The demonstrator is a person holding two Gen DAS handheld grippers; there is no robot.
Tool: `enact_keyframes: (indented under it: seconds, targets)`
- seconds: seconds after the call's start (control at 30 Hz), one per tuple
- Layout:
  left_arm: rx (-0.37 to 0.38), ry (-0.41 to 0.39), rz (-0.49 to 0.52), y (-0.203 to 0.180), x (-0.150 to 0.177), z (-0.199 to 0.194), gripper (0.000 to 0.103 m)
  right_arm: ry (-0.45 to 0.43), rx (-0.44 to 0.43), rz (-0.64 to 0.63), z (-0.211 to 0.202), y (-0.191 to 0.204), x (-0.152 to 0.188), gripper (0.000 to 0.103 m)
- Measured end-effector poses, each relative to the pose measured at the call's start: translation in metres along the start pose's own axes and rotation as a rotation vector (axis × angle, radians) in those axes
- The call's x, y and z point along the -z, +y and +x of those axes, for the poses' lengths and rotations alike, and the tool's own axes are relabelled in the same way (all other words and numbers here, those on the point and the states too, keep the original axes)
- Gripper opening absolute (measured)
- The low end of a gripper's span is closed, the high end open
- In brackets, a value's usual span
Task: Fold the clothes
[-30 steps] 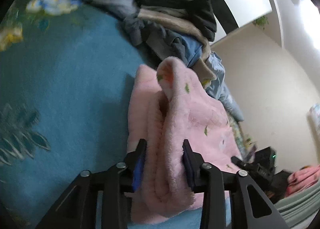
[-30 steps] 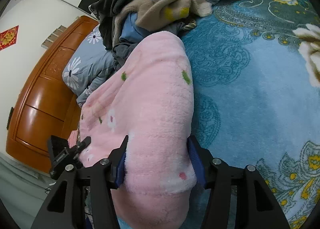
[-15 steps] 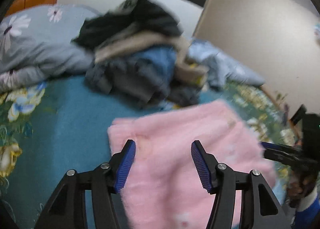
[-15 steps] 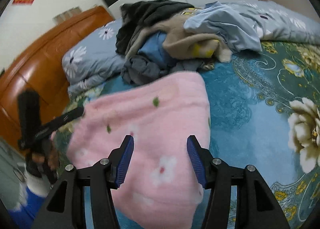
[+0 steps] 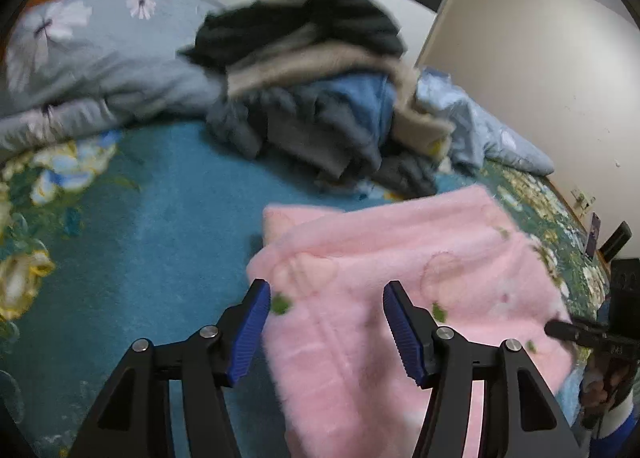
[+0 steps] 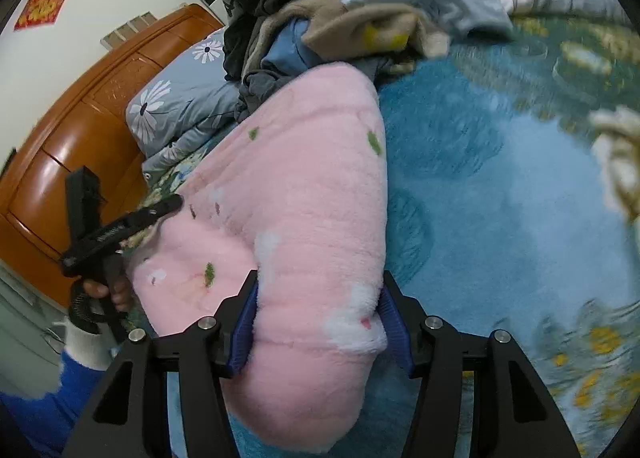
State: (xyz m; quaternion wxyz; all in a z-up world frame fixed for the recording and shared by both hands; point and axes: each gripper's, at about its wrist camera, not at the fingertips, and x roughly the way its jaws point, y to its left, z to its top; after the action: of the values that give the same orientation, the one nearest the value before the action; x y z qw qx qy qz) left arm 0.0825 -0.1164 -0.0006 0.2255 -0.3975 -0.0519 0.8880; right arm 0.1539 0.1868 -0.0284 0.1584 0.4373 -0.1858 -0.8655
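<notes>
- The bed with the teal floral-patterned plush blanket [image 5: 132, 217] is serving as my folding surface, and it is carrying everything else here.
- A grey-blue quilt with white daisy prints [image 5: 92, 69] is lying bunched along the head of the bed, in front of an orange-brown wooden headboard [image 6: 76, 125].
- A heap of unfolded clothes in black, beige, blue and grey [image 5: 316, 97] is sitting just beyond my garment; I judge it is the work yet to be done, and it is crowding the far edge, so there is little room to spread anything that way.
- The pink fluffy fleece garment with small green and white flower motifs [image 5: 392, 278] is lying on the blanket near me, doubled over into a thick pad, with its right end lifted.
- My right gripper [image 6: 316, 322] is squeezing that thick rolled end between its blue-padded fingers [image 6: 244, 322], probably to keep the layers together while the fold is set.
- My left gripper [image 5: 326, 330] is hovering over the garment's left part with its fingers spread wide, gripping nothing; the right view is showing it beside the garment's left edge.
- In my judgement the fold is nearly done, and the bulky fleece may spring open once I let go.
</notes>
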Motion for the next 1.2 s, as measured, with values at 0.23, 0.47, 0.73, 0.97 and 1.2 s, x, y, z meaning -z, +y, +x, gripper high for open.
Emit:
enact_keyframes:
  seconds: [0.23,0.47,0.73,0.97,1.2]
  targets:
    - [0.004,0.021,0.059,-0.024,-0.004,0.002,0.066,-0.099,0.055,-0.114,-0.02,0.03,-0.036,0.057]
    - [-0.058,0.057,0.09,-0.03,0.012,0.028,0.069,-0.006,0.059,-0.166,0.024,0.042,-0.039,0.057]
    - [-0.05,0.031,0.107,-0.04,0.007,0.017,0.071,0.033,0.055,-0.091,0.036,0.024,-0.034,0.057]
    - [0.005,-0.072,-0.142,0.014,0.007,-0.023,0.085,-0.093,0.048,-0.048,-0.007,0.011,-0.032,0.058]
    - [0.283,0.12,-0.456,0.077,0.041,0.029,0.088,-0.051,-0.079,0.239,0.007,-0.05,-0.014,0.067]
